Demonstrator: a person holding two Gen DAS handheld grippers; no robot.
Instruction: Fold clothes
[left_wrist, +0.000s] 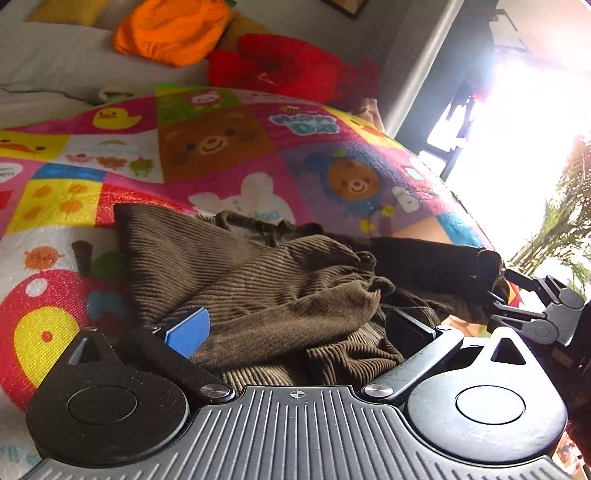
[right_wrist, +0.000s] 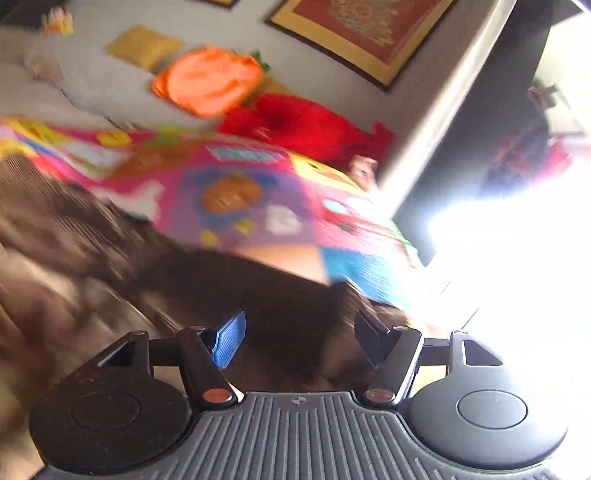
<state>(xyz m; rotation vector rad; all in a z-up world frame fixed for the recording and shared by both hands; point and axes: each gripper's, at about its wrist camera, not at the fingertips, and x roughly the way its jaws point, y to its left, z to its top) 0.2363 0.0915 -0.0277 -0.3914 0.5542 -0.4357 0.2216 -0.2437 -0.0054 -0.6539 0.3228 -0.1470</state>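
A brown corduroy garment (left_wrist: 258, 280) lies rumpled on a bright patchwork blanket (left_wrist: 221, 147) printed with bears, ducks and an apple, and its ribbed cloth is heaped right up against the left gripper (left_wrist: 299, 332). That gripper's jaws stand spread wide, the blue pad (left_wrist: 188, 332) on one side and the black finger (left_wrist: 410, 328) on the other, with folds of corduroy bunched between them but not pinched. Farther right in the left wrist view, a dark edge of the garment stretches out to the right gripper (left_wrist: 496, 291), whose black tips appear to be closed on that edge. In the right wrist view the picture is badly smeared, so the right gripper (right_wrist: 303, 339) is harder to read: its blue pad (right_wrist: 229, 339) and black finger (right_wrist: 373, 339) sit apart with dark cloth (right_wrist: 258, 288) passing between them, and whether they grip it cannot be told from here. Beyond the blanket lie an orange pumpkin-shaped cushion (right_wrist: 210, 79) and a red plush toy (right_wrist: 303, 125), with a framed picture (right_wrist: 362, 33) on the wall above them.
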